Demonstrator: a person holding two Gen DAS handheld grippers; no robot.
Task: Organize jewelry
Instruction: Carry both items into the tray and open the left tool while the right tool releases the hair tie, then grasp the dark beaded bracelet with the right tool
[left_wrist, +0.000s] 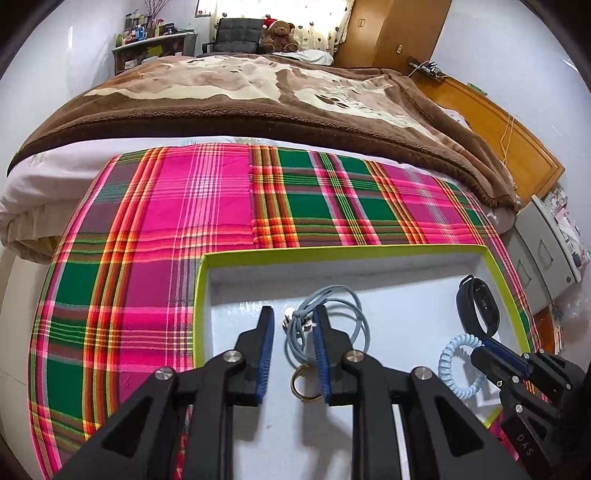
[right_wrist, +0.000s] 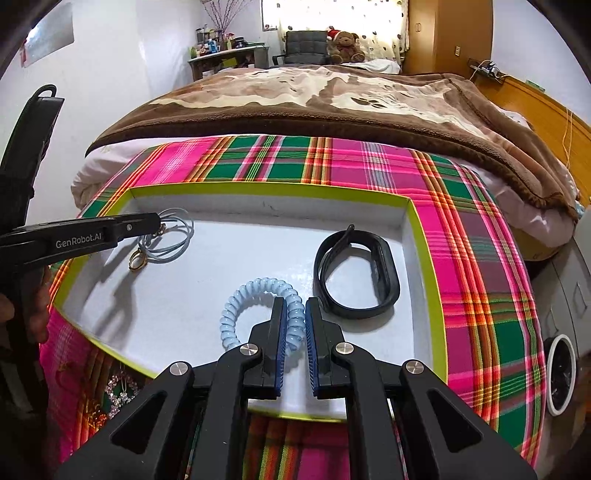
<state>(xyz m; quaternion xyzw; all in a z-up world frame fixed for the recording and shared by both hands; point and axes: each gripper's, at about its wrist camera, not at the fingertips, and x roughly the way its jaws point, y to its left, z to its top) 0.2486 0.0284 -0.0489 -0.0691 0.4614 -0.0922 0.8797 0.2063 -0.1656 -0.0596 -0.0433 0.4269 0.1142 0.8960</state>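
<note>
Your green-rimmed tray (right_wrist: 424, 236) on the bed holds a grey cord necklace (left_wrist: 345, 317), gold ring (left_wrist: 304, 384), black band (right_wrist: 356, 275) and blue coil bracelet (right_wrist: 255, 295). Left tongs (left_wrist: 293, 326) gape over the necklace; right tongs (right_wrist: 295, 306) pinch the coil.

a bedroom in a home. a bed (left_wrist: 258, 110) under a brown fleece blanket (right_wrist: 332, 99) fills the room, with a plaid cloth (left_wrist: 147, 240) spread over its near edge. a teddy bear (left_wrist: 279, 35) in a santa hat sits at the far edge beside a dark chair (left_wrist: 236, 35). a shelf of bottles (left_wrist: 155, 40), a curtained window (right_wrist: 332, 18) and a wooden wardrobe (left_wrist: 395, 29) line the back wall.
</note>
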